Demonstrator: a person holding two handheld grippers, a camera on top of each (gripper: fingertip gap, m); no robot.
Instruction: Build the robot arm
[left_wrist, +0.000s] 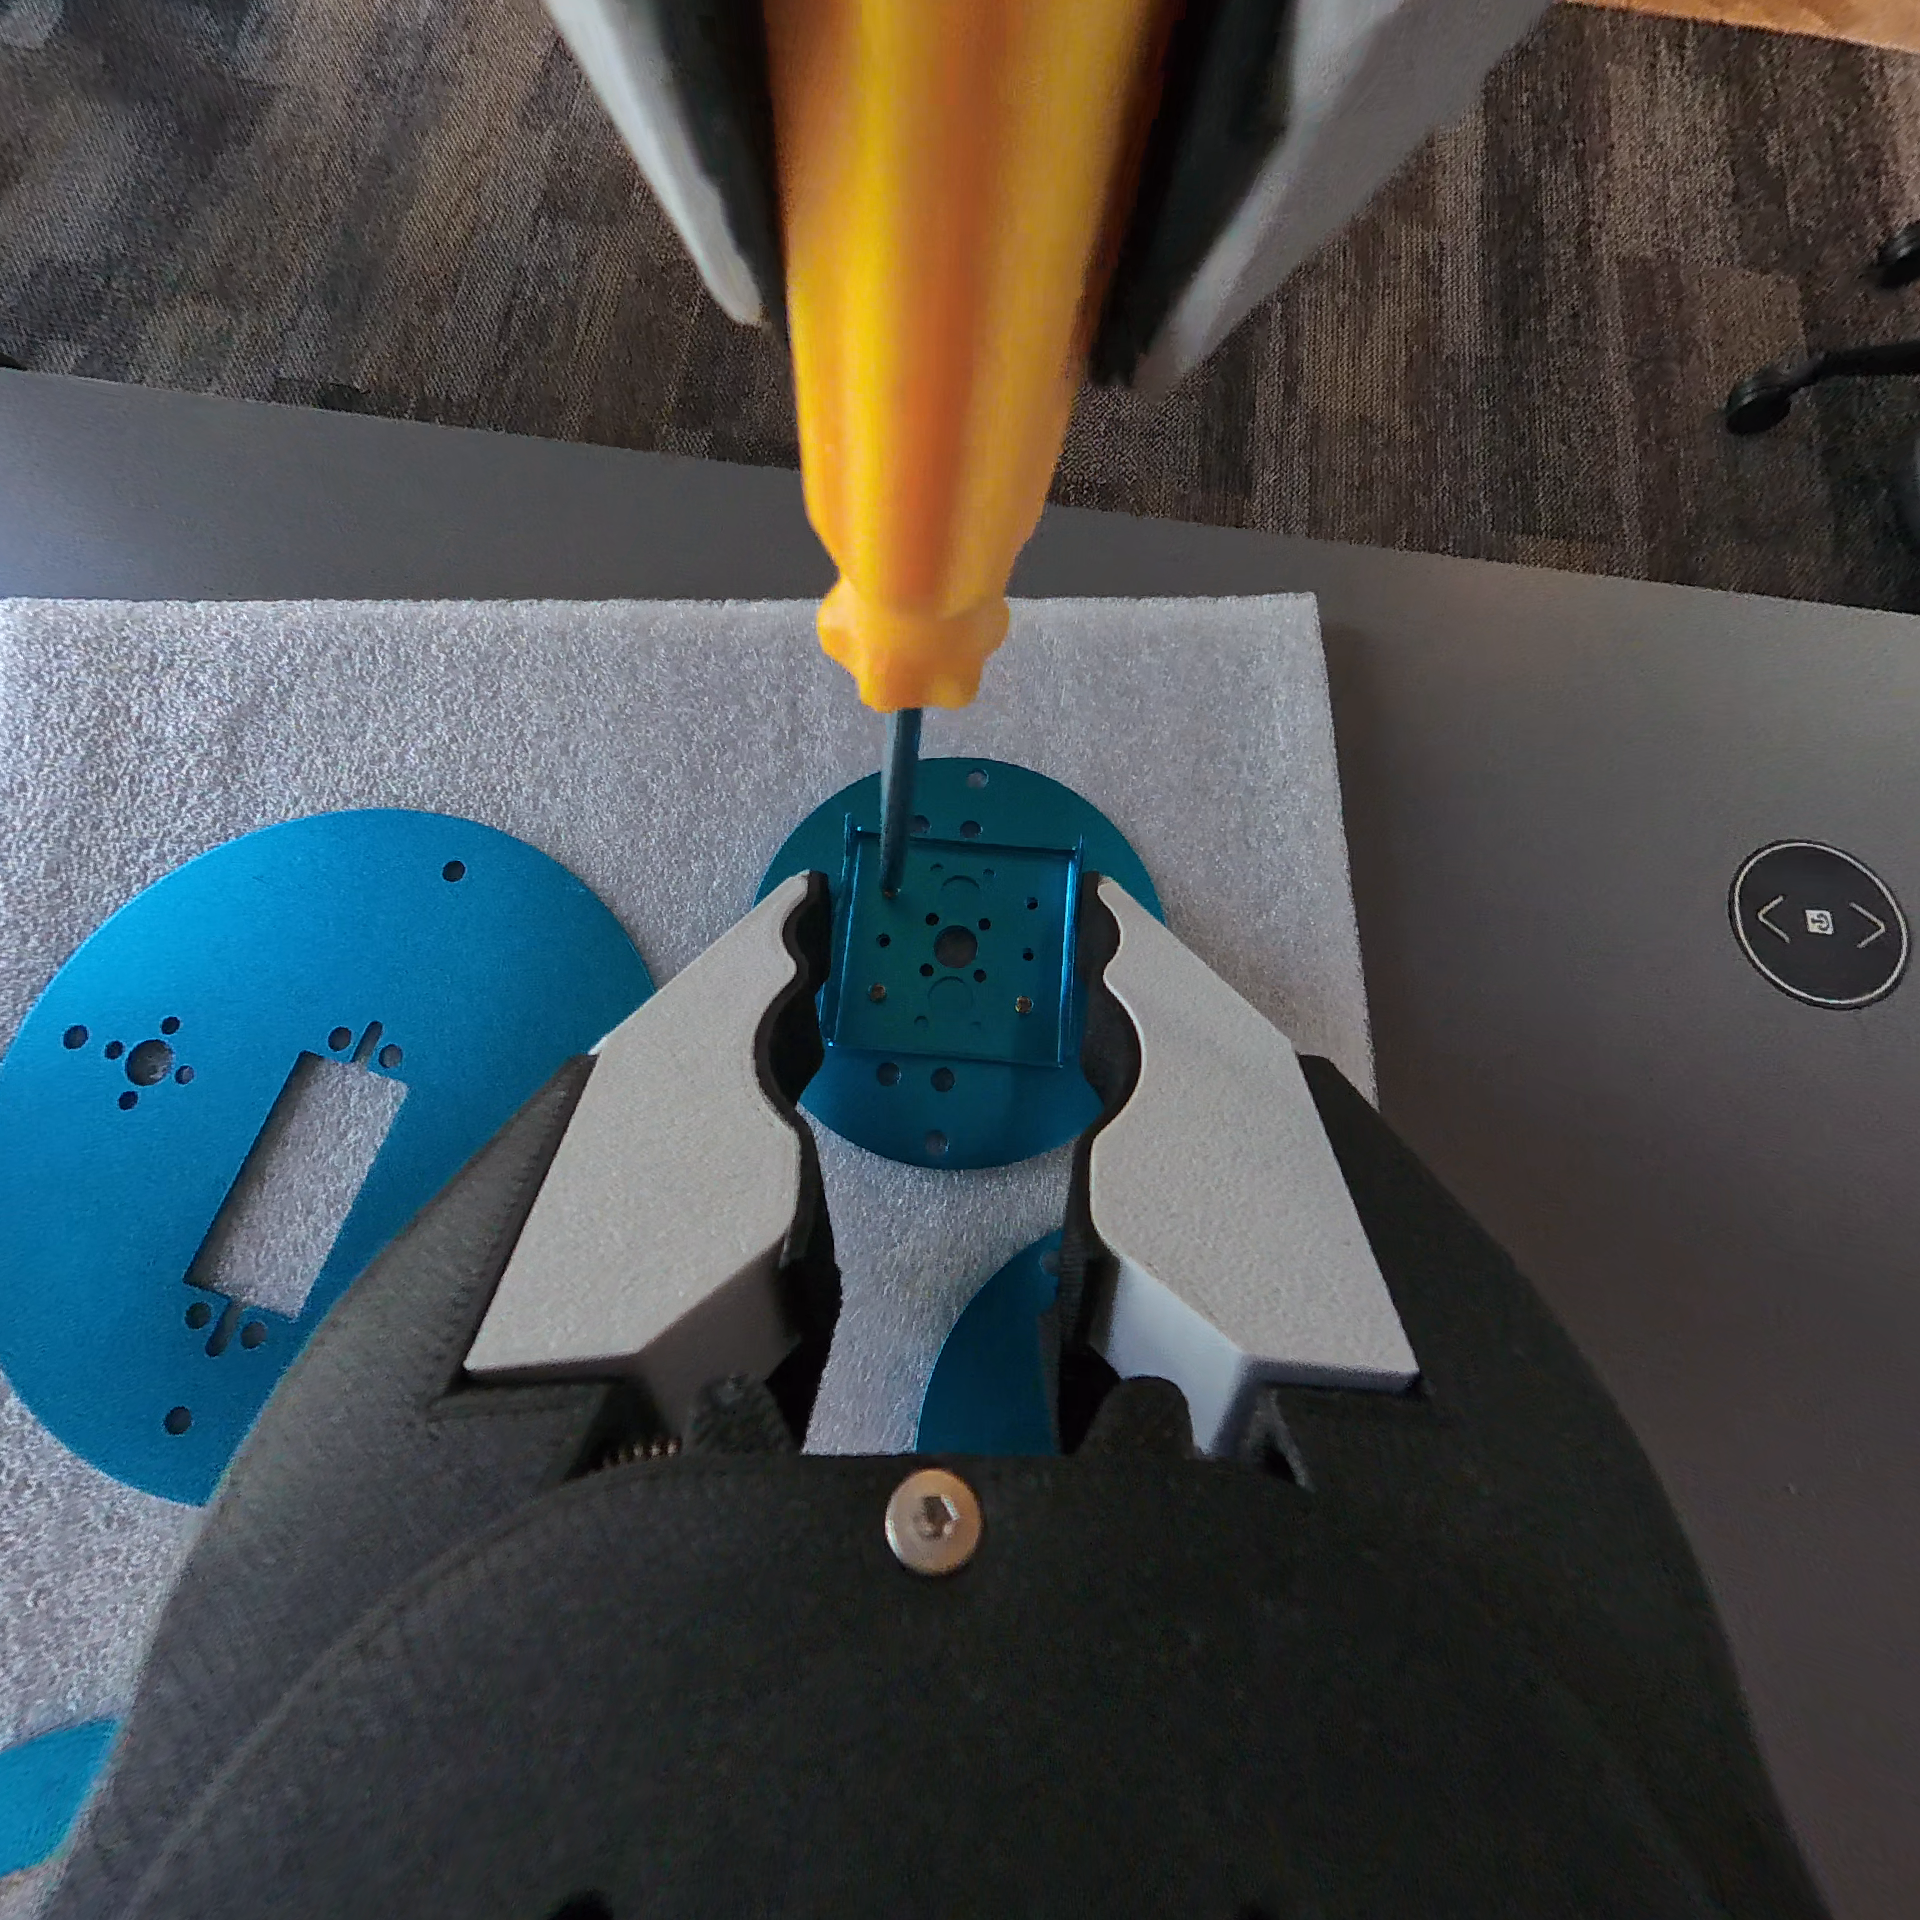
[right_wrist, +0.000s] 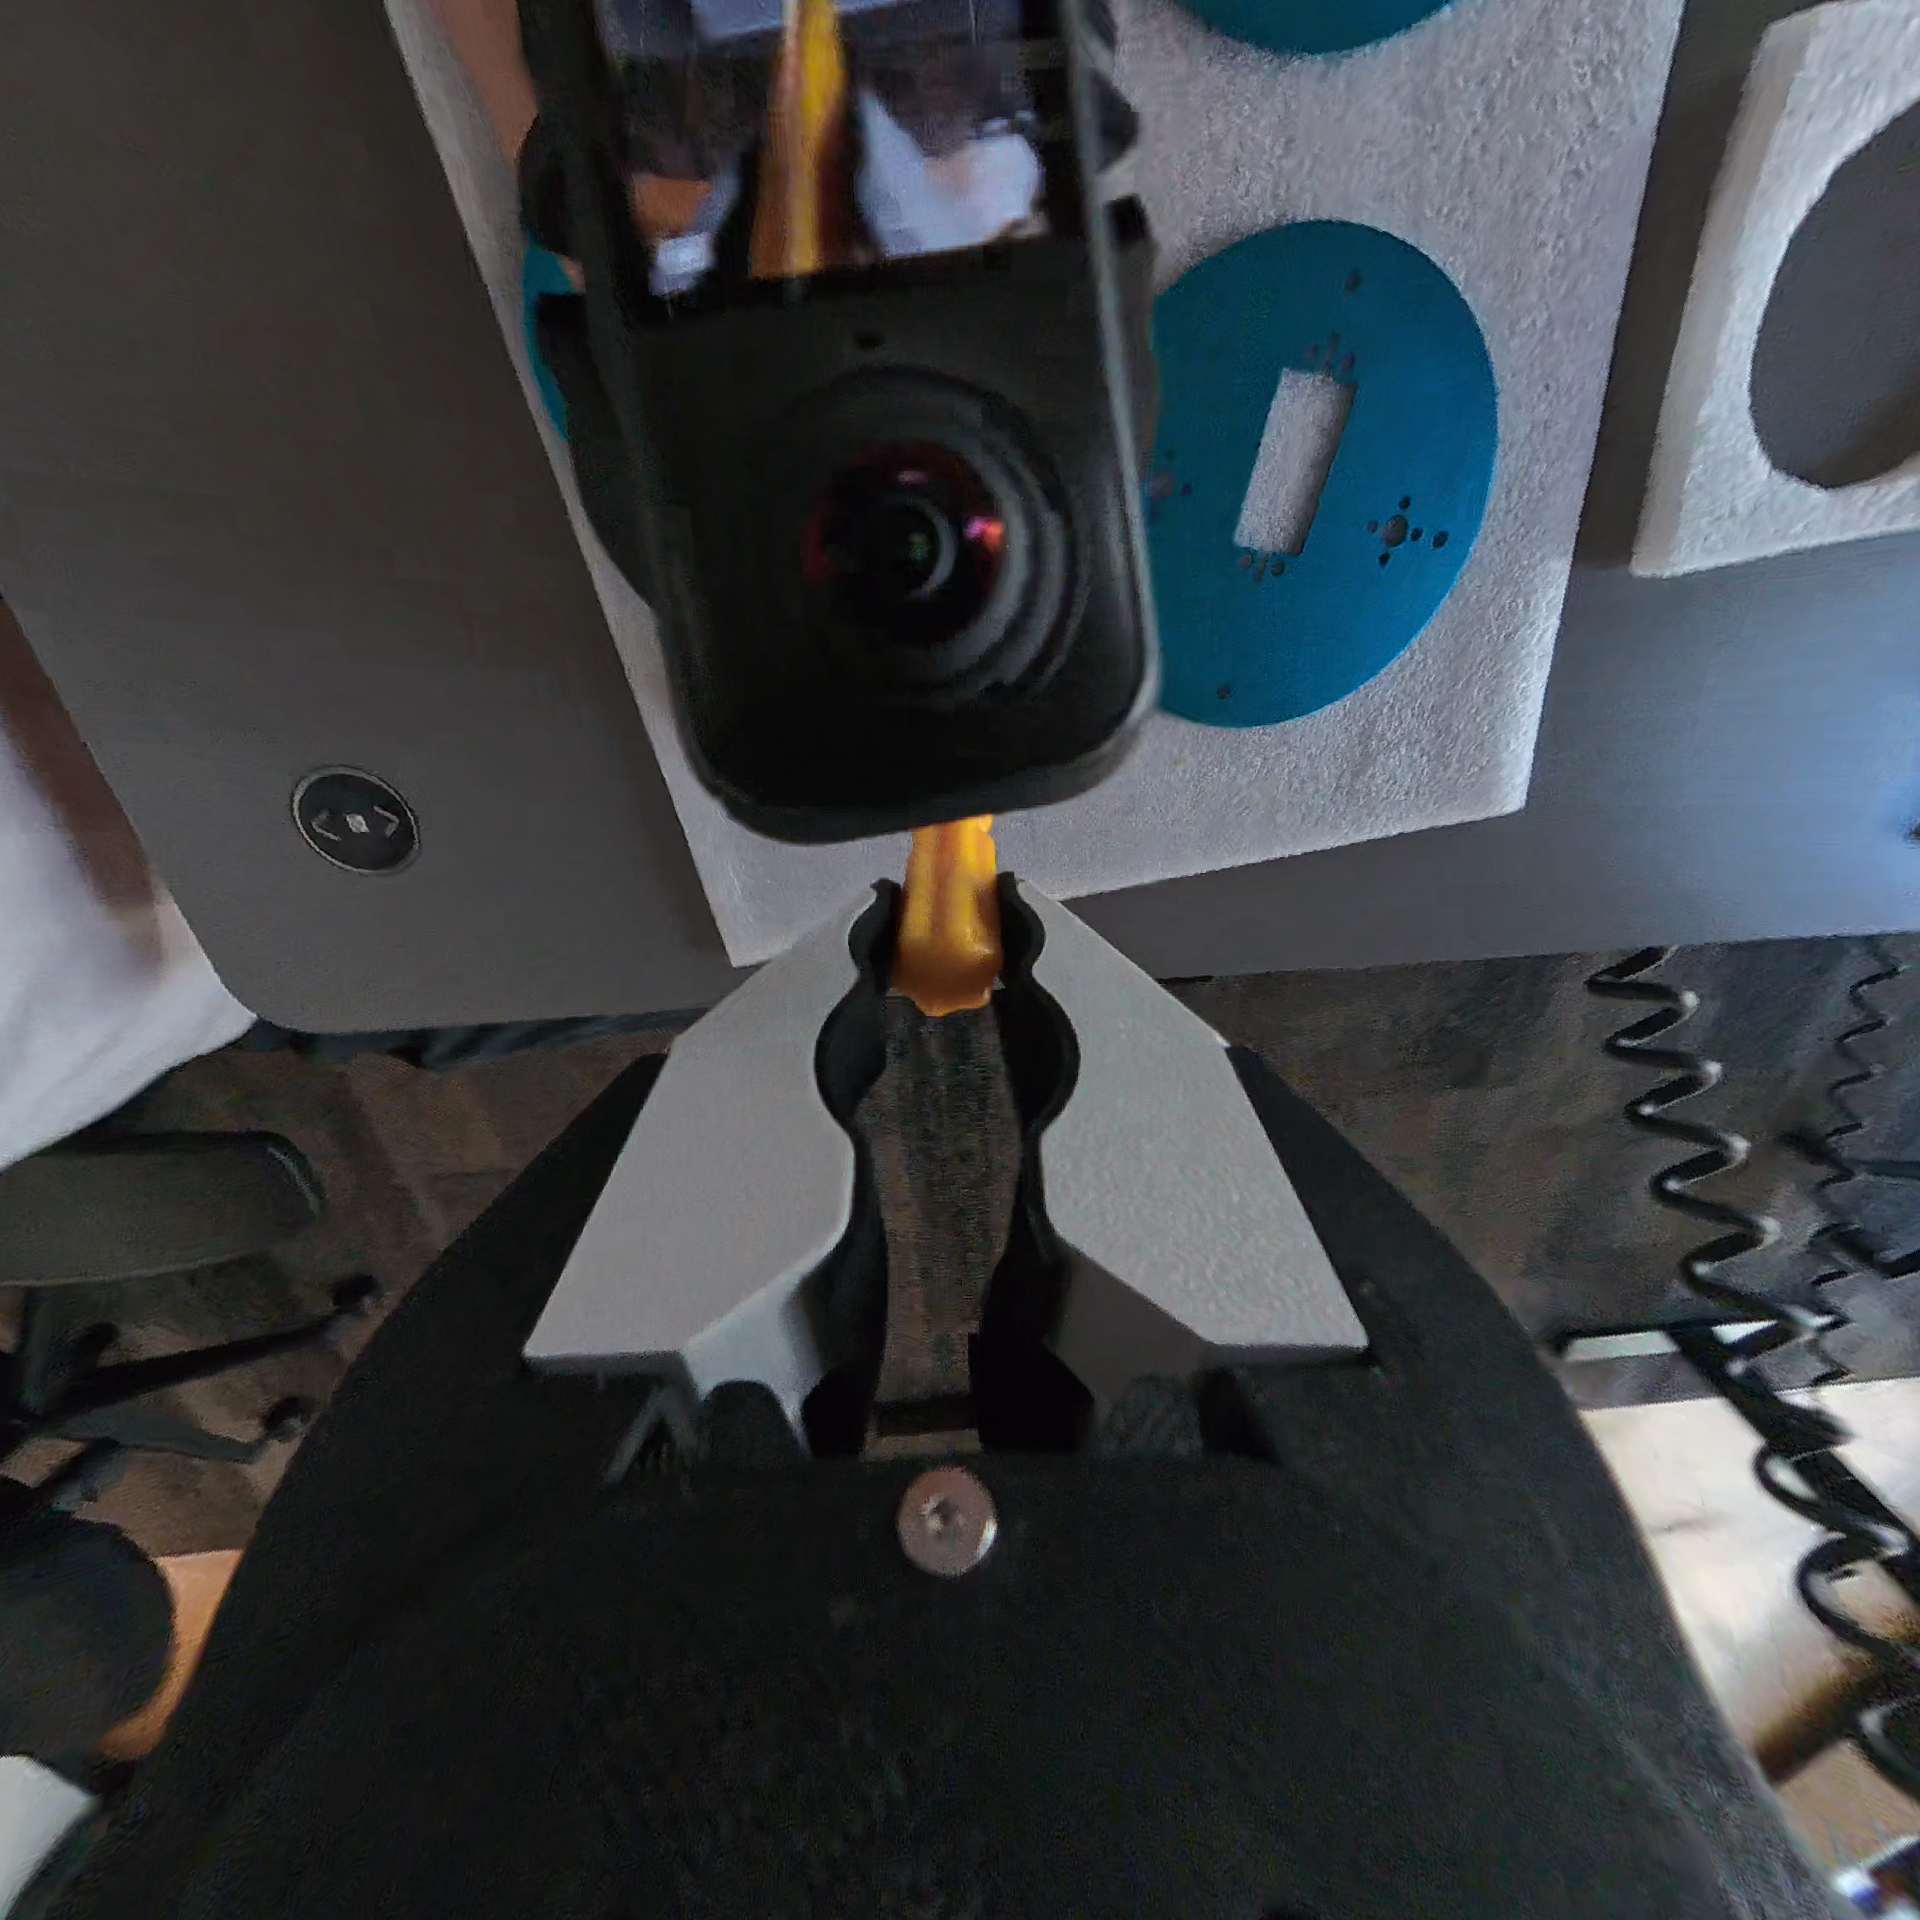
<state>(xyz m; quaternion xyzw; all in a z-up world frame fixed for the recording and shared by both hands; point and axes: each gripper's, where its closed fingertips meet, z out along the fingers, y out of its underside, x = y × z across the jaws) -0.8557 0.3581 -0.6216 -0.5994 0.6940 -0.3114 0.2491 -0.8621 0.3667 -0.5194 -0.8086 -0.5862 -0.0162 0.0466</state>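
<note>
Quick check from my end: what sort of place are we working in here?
Most likely an office used as an assembly bench: a grey desk with a built-in round control button, carpet and a swivel-chair base beyond, and blue metal plates laid on white foam.

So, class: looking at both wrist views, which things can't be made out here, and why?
- Screwdriver tip: too small, left wrist view; hidden by the camera in the right.
- Whether a screw sits in the blue bracket: too small.
- Third blue plate: mostly behind left gripper.
- Screwdriver's handle top: cut off in right gripper.
</note>
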